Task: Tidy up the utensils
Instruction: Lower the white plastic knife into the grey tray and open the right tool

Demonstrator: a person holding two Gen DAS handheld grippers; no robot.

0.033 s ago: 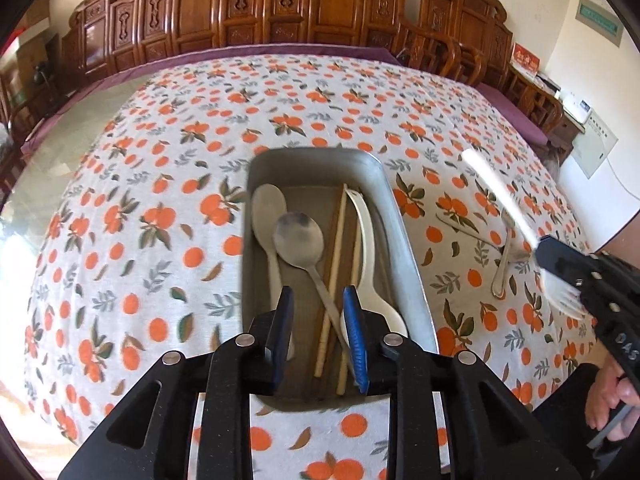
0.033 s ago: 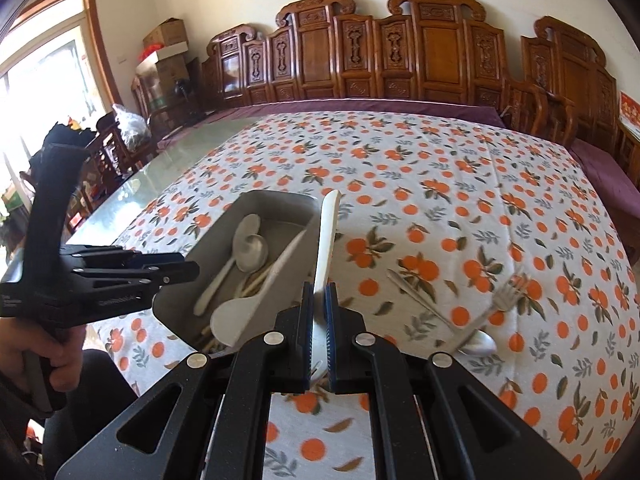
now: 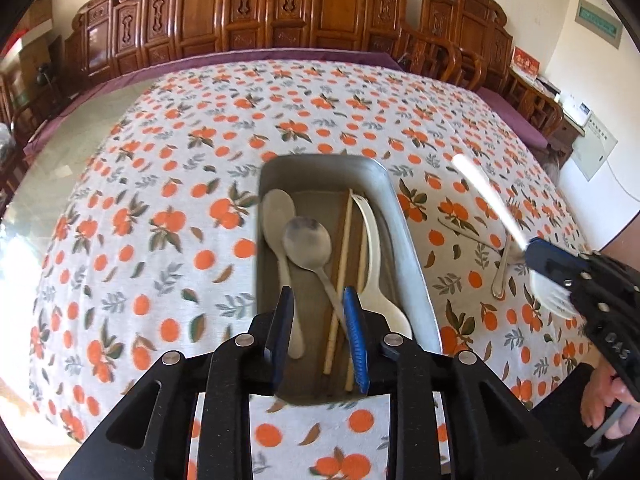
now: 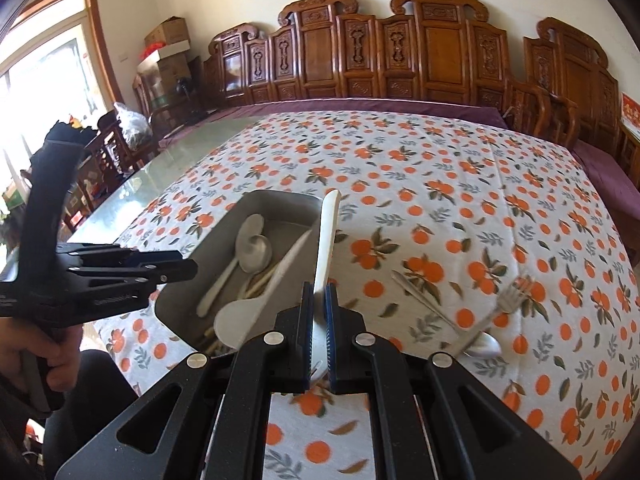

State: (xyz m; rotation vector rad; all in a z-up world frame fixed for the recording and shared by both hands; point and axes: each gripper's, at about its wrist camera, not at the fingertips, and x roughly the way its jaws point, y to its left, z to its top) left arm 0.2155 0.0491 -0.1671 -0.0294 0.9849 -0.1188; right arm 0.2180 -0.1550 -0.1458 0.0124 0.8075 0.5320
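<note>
The left gripper [image 3: 320, 340] is hovering over the near end of the metal tray [image 3: 404, 216], its jaws opening with a narrow gap; the handle of the metal spoon [image 3: 308, 240] lies below that gap, and the pads are not pressing on it. The right gripper [image 4: 319, 332] is clamping the white plastic fork [image 4: 326, 240] near its tines, the handle sticking up and forward just beside the tray's right wall.

Inside the tray are lying a white plastic spoon [image 3: 278, 210], the metal spoon across it, wooden chopsticks [image 3: 344, 252] and a white ladle-like spoon [image 3: 374, 248]. A metal fork [image 4: 510, 300] and another slim metal utensil [image 4: 424, 302] are lying on the cloth to the right, well apart from the tray.

Pale letters on the right gripper's body seem to read "DAS"; I cannot be sure.

An orange-print tablecloth [image 3: 160, 200] is covering the table, with carved wooden chairs [image 4: 400, 52] lining the far wall.
</note>
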